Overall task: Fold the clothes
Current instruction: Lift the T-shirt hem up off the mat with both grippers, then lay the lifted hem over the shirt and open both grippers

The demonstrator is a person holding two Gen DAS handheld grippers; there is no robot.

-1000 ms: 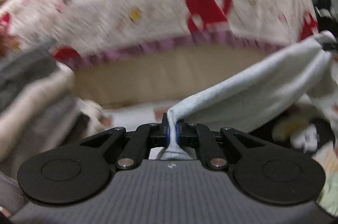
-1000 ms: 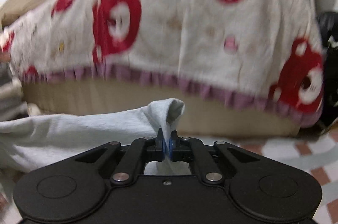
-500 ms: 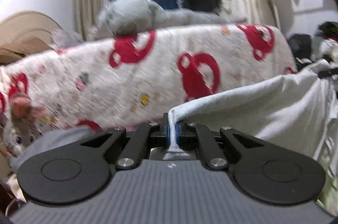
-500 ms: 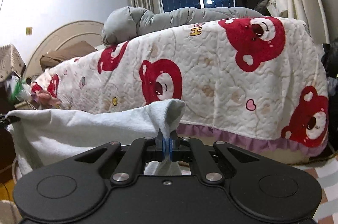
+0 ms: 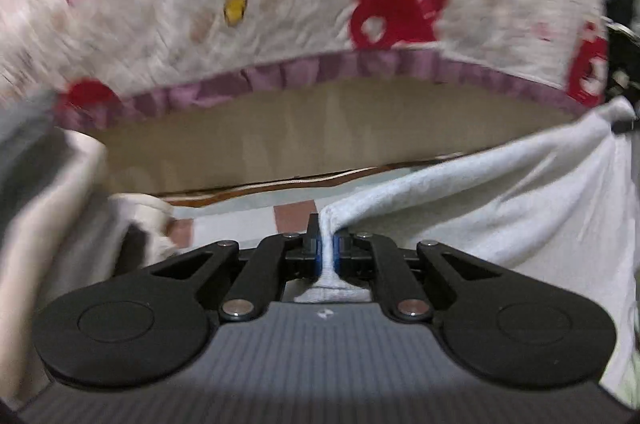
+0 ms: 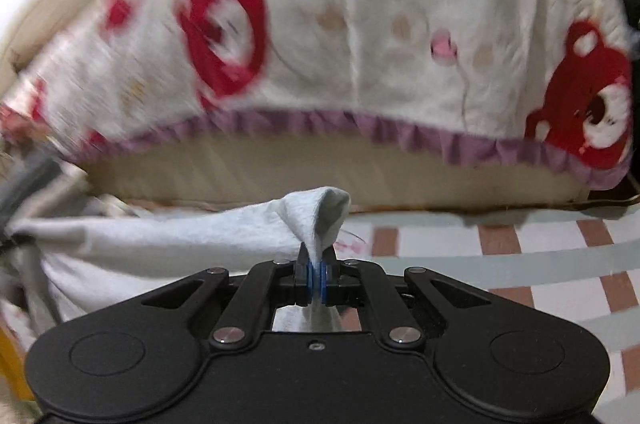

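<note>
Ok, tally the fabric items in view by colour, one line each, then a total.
White with red bears: 1, the blanket.
Light grey: 1, the garment, pinched by the left gripper and the right gripper.
Blurred pale and grey cloth at the left edge: cannot count.
Total: 2.

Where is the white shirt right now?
The white shirt hangs stretched between the left gripper and right gripper, low in both views, in front of the bear blanket above the checked floor.
</note>
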